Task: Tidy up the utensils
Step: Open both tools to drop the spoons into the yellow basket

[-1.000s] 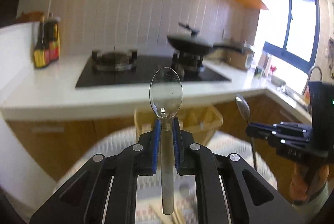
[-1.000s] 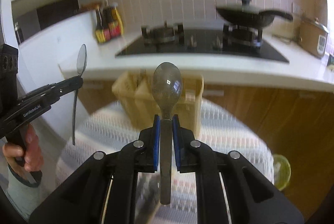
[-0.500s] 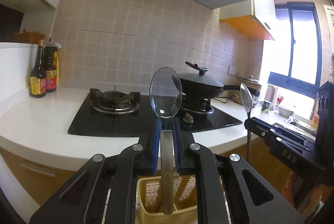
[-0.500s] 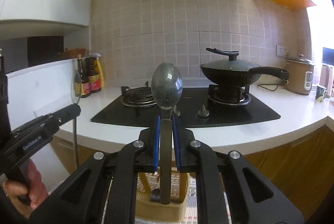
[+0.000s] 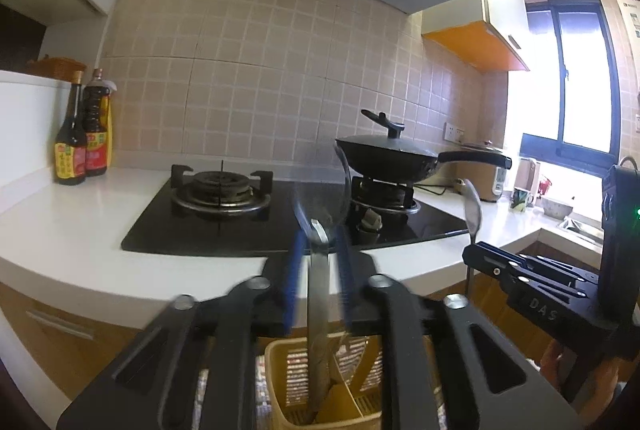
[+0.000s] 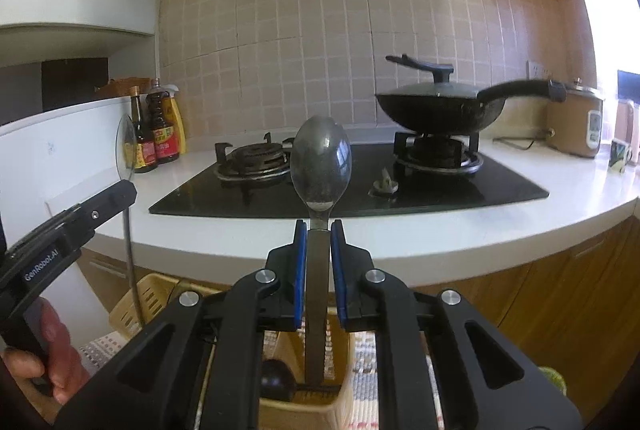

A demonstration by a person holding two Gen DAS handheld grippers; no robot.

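Left gripper (image 5: 318, 270): fingers blurred and set apart, a gap showing on each side of the clear spoon (image 5: 318, 294) — no grip to be seen.
Clear spoon: upright, bowl up, handle reaching down into the caddy (image 5: 320, 386) under the fingers; whether resting there or mid-drop, cannot tell.
Right gripper (image 6: 319, 270): blue pads (image 6: 299, 270) close on either side of the metal spoon (image 6: 320, 165), slim gaps visible — likely a light hold, hard to judge.
Metal spoon: long axis vertical, bowl above the fingertips, handle tip hanging over the caddy's near compartment.
Caddy: yellow, slotted, divided; standing on a striped cloth (image 6: 366, 358) just below both grippers. A dark rounded thing sits in it beside the metal handle.
Key relation: caddy straight below each handle tip, so the coming move reads as plain descent and release — no sideways shift needed.
Nearer hand: left, its spoon already inside the caddy; right spoon barely at the rim.
Pose: both grippers level, fingers pointing toward the hob (image 6: 348, 181), side by side and near each other.
Risk: handle catching on the divider.
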